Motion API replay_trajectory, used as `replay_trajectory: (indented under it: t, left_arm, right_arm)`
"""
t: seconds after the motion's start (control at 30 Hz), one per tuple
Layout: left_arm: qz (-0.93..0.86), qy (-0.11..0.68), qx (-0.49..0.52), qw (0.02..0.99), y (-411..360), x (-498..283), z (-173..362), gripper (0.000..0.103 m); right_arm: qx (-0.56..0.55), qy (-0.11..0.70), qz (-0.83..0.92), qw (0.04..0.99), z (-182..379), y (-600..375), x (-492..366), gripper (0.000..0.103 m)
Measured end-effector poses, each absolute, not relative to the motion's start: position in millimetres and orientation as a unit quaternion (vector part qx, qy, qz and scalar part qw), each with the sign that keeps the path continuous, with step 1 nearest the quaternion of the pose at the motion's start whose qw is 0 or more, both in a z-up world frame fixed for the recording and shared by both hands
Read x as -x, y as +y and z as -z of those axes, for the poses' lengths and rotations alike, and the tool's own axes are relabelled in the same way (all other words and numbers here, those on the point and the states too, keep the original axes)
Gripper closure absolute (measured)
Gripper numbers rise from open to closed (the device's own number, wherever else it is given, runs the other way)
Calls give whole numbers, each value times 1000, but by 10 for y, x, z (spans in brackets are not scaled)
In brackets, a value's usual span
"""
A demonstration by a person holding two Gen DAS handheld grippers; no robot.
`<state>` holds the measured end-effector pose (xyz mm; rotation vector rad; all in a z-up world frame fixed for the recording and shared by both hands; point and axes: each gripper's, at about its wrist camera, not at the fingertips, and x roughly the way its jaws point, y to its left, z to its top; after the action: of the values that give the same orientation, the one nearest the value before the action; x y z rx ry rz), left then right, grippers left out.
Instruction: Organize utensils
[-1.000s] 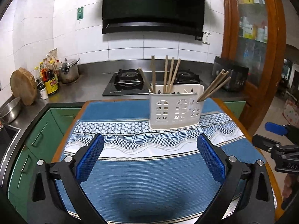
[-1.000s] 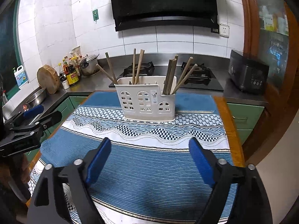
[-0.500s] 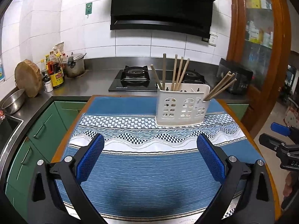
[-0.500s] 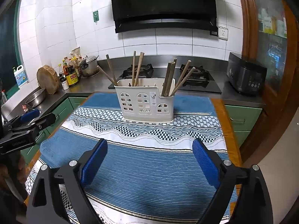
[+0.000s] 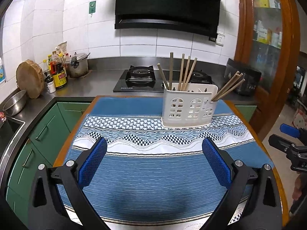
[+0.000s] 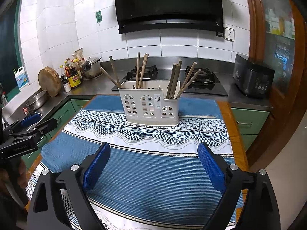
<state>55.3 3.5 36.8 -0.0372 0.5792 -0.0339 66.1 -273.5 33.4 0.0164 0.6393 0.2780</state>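
A white plastic utensil holder [image 5: 189,109] with arched cut-outs stands on the far part of a blue patterned cloth [image 5: 153,172]; it also shows in the right wrist view [image 6: 151,105]. Several wooden chopsticks [image 5: 182,72] stand in its tall section and several more [image 5: 228,86] lean out of its low right section. They also show in the right wrist view [image 6: 141,70]. My left gripper [image 5: 154,161] is open and empty above the near cloth. My right gripper [image 6: 153,166] is open and empty, off the table's right side.
A gas hob [image 5: 142,80] and steel counter lie behind the table. Sauce bottles [image 5: 58,72], a pot [image 5: 77,67], a round chopping block [image 5: 29,78] and a steel bowl [image 5: 14,101] stand at the left. A black cooker [image 6: 253,80] stands at the right.
Both grippers have drawn back and risen slightly, so the holder looks farther and the view tilts up. Both stay open and empty. The chopsticks have not moved.
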Motion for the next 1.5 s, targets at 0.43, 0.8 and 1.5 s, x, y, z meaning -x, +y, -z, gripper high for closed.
replay_trajectory:
  t: [0.43, 0.8, 1.5]
  left_arm:
    - [16, 286, 18, 958, 62, -556, -381, 5]
    - [19, 289, 18, 957, 68, -553, -348, 5]
    - [21, 296, 19, 955, 45, -586, -296, 5]
  right_arm:
    - [-7, 314, -137, 939, -341, -2730, -662, 14]
    - [-6, 313, -135, 940, -350, -2734, -656, 14]
    - [-7, 315, -134, 939, -327, -2727, -669, 14]
